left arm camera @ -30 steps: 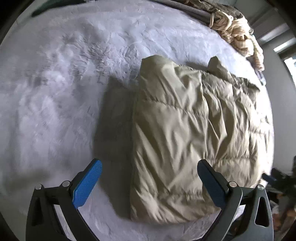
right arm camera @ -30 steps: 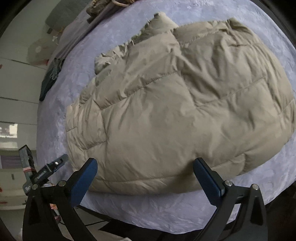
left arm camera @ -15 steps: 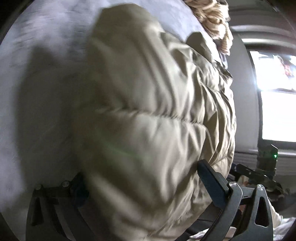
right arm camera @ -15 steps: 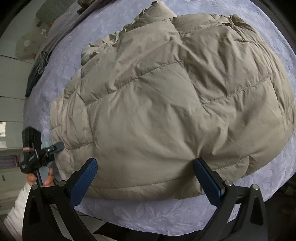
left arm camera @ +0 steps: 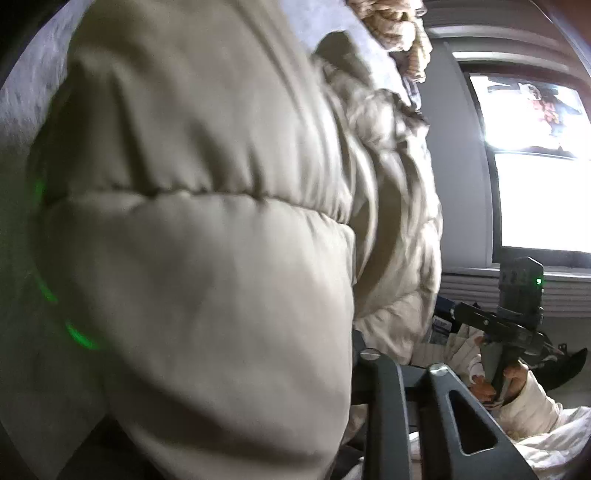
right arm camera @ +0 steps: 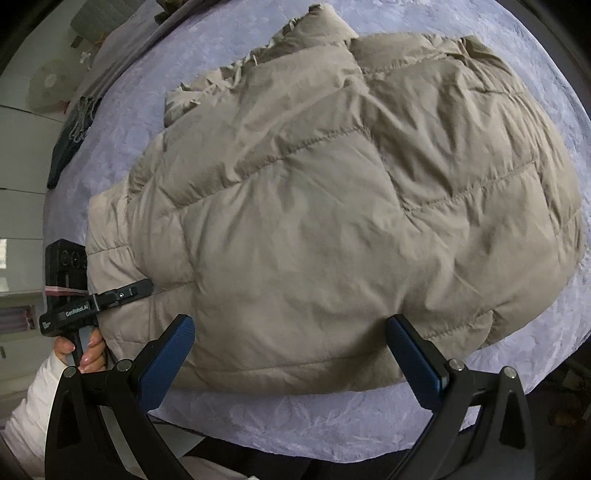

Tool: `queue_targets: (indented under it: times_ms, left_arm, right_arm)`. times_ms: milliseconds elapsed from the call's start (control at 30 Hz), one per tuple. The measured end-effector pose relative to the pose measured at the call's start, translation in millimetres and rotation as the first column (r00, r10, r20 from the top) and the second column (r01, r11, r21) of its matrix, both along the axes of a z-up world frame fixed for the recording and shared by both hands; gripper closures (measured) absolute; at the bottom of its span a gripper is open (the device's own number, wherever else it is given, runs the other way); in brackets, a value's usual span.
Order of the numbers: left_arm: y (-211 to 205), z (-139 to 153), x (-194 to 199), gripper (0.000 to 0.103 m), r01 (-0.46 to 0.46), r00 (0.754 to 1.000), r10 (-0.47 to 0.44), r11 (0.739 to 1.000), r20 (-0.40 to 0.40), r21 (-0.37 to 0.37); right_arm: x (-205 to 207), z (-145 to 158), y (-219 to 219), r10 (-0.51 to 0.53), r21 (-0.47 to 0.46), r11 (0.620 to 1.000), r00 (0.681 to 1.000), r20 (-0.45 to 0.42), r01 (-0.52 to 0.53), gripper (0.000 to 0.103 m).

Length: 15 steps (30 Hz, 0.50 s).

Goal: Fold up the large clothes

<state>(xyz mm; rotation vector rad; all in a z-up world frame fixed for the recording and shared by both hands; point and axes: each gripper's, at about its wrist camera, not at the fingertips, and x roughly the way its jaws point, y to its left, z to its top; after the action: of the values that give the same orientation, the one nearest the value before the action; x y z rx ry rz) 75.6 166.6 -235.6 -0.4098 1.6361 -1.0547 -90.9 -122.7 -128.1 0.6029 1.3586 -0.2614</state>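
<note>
The beige puffer jacket (right arm camera: 332,206) lies folded on the light purple bed cover (right arm camera: 332,421), with its padded bulk spread over most of the bed and its near hem close to the front edge. The right gripper (right arm camera: 291,354) hangs above this near hem, its two blue-padded fingers (right arm camera: 168,354) wide apart and holding nothing; the jacket is seen between them but they do not touch it. In the right wrist view the left gripper (right arm camera: 142,287) reaches the left edge of the jacket, with its black tip lying against the fabric, and the person's left hand (right arm camera: 83,349) grips the handle below. In the left wrist view the jacket (left arm camera: 207,229) fills nearly the whole picture, very near to the lens and blurred, so it covers the fingertips; I cannot tell if the jaws of this gripper are closed on the fabric or not. At the right of this view stand a bright window (left arm camera: 539,192) and a knitted cream blanket (left arm camera: 399,29) at the top
</note>
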Motion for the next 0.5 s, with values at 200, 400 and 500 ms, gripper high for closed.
queue_targets:
  times_ms: [200,400,500]
  left_arm:
    - [-5,64,-6,0.073,-0.014,0.999,0.018,0.996,0.046,-0.084]
    - [-33,126,-23,0.073,-0.030,0.995,0.038,0.996,0.096,-0.086]
    - [-55,150,-36,0.073,-0.049,0.990,0.053,0.998,0.133,-0.030]
  right_arm:
    - [8,16,-10,-0.028,-0.046,0.998,0.996,0.085,0.032,0.001]
    - [32,-1,-28,-0.006,-0.028,1.000,0.988,0.152,0.011,0.089]
    - [46,-21,-35,0.024,-0.014,1.000,0.987,0.158,-0.022,0.090]
